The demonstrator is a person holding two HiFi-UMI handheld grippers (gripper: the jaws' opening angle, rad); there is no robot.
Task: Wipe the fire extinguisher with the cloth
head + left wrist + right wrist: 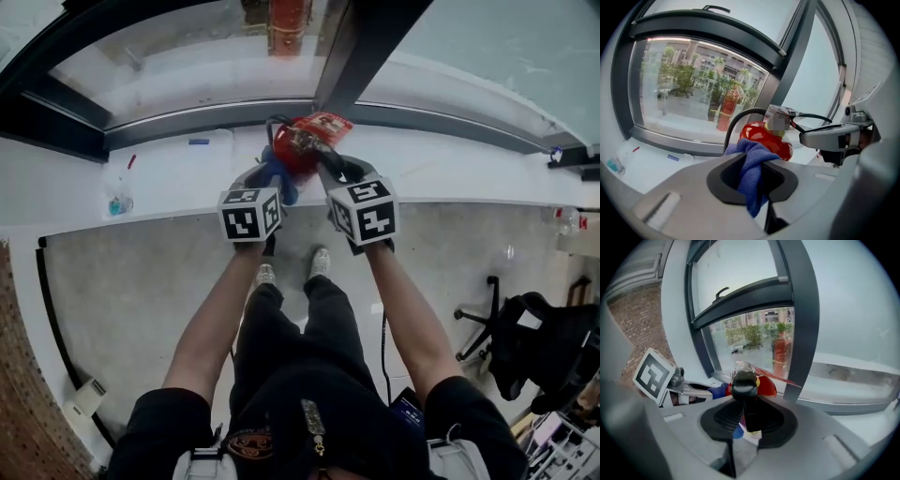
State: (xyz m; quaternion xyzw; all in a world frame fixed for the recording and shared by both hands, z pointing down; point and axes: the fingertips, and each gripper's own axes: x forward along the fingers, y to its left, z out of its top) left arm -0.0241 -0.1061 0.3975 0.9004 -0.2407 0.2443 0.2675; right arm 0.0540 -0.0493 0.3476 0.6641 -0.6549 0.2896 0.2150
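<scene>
- The fire extinguisher (pixel 302 142) stands on the white window ledge (pixel 169 178), just in front of the dark window frame (pixel 361 42), and both claws meet at its top.
- The left claw (pixel 751 176) is pinched on a blue cloth (pixel 754 152). The bunched cloth fills the gap between its jaws, and a loose end hangs below them.
- The front of the cloth lies against the red shoulder of the extinguisher, on the person's left side of it.
- A black hose (pixel 735 123) arches up from behind the cloth towards the top of the extinguisher.
- The right claw (pixel 740 416) is closed on the black handle (pixel 744 383) at the top of the extinguisher, with the handle gripped between its ribbed pads.
- A white tag (pixel 752 433) hangs just under the handle, in the gap below the right claw's jaws.
- From the head view, the person stands on the grey floor (pixel 141 291) facing the ledge. Both forearms reach forward, and the two marker cubes sit side by side, near each other but apart.
</scene>
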